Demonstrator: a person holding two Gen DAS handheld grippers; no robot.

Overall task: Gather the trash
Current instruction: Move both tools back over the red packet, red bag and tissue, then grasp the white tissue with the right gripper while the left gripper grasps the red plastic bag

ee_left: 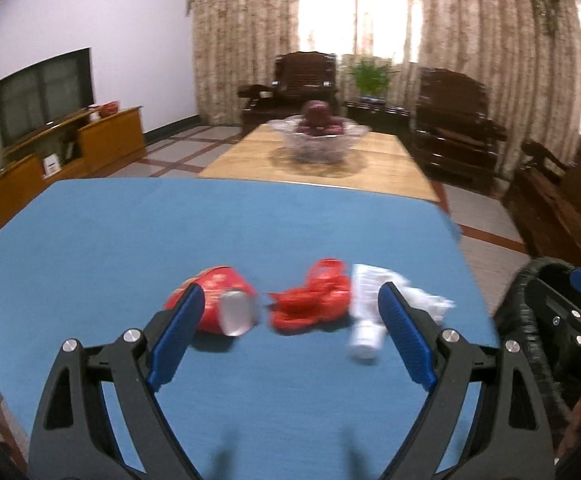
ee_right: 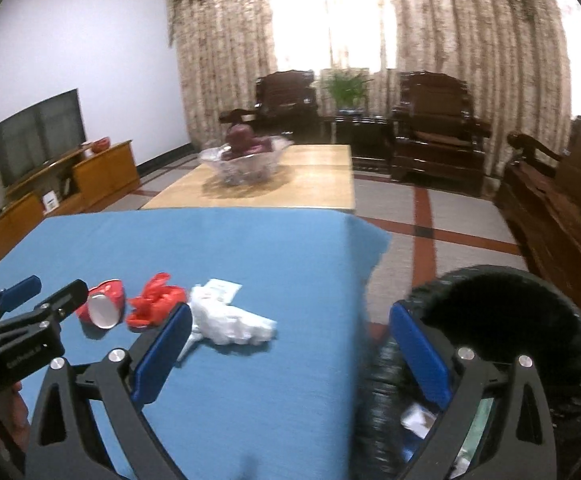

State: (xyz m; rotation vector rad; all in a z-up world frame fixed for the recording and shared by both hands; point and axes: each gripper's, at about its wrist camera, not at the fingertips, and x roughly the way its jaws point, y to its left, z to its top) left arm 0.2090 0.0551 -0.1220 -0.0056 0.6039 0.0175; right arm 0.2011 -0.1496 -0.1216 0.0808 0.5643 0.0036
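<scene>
Your left gripper (ee_left: 290,336) and right gripper (ee_right: 290,354) gape wide, holding nothing. Three pieces wait on the blue tablecloth (ee_right: 250,248): crushed red can (ee_left: 218,304), crumpled red wrapper (ee_left: 314,300), white crumpled packaging (ee_right: 226,316). Beside the cloth's edge, the black-lined bin (ee_right: 510,312) already holds some scraps.
</scene>
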